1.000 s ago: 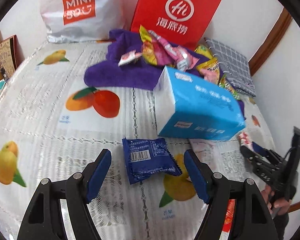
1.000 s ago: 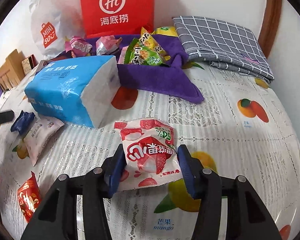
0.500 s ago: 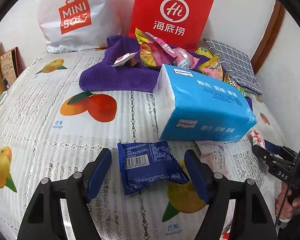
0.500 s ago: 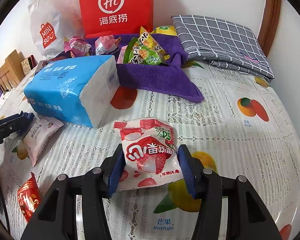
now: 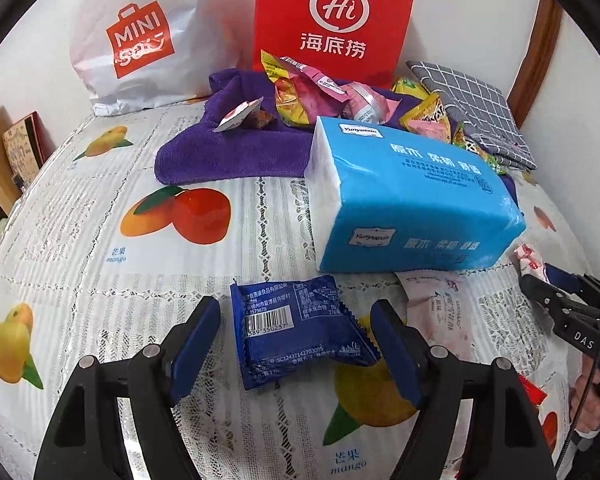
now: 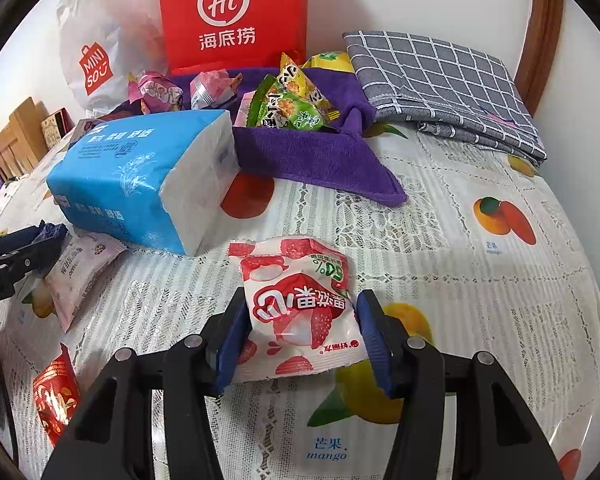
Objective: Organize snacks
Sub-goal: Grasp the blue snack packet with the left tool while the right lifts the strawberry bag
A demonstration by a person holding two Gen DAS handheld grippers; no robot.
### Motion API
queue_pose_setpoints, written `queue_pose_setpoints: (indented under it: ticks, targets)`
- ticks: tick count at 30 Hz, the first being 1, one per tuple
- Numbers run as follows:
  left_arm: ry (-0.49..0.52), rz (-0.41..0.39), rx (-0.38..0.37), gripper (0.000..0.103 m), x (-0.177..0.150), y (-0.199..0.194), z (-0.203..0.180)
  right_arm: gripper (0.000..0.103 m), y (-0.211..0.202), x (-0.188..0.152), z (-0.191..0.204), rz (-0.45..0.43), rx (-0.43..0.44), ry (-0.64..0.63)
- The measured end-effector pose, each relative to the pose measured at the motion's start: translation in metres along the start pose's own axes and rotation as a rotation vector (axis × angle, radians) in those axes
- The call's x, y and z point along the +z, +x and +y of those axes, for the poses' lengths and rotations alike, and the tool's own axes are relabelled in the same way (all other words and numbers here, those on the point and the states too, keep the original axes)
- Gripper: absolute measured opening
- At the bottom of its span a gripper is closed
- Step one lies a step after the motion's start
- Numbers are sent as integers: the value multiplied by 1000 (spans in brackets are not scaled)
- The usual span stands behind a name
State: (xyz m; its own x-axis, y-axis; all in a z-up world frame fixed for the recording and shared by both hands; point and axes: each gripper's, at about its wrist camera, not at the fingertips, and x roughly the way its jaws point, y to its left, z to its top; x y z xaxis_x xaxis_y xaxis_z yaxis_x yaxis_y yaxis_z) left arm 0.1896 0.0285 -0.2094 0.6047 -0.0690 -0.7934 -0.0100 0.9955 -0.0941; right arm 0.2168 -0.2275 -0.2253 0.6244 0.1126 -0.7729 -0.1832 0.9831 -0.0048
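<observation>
Already several snacks lie heaped on the purple towel [image 6: 300,160] at twelve o'clock, while the right tool [image 6: 302,336] grips a strawberry packet [image 6: 300,308] and the left tool [image 5: 296,344] straddles, wide open, a blue packet [image 5: 296,336] on the table [image 5: 80,240]; a pale pink packet [image 6: 76,276] and a red packet [image 6: 56,400] lie at nine o'clock, unsorted.

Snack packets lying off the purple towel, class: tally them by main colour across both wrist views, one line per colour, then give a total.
Dark blue crinkled foil packet: 1
Pale pink plastic packet: 1
White plastic packet printed with red strawberries: 1
Shiny red foil packet: 1
Total: 4
</observation>
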Motion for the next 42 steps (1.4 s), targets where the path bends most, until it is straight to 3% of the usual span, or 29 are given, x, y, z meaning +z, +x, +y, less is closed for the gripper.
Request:
queue_pose_setpoints:
  ticks: [2, 6, 18, 25, 35, 42]
  targets:
    - [-11, -6, 15, 61, 0, -1, 2, 52, -1, 0, -1, -2, 8, 5]
    - [-77, -27, -30, 54, -2, -6, 16, 51, -4, -1, -8, -15, 42, 38]
    - [-57, -19, -60, 51, -21, -22, 15, 50, -6, -1, -13, -25, 19, 79]
    - [-112, -22, -84, 47, -29, -32, 25, 50, -10, -5, -16, -29, -24, 108]
    - [-106, -28, -126, 46, -27, -49, 27, 50, -36, -25, -12, -32, -30, 159]
    - [-93, -60, -135, 46, -13, -71, 24, 50, -74, -19, -4, -70, -40, 186]
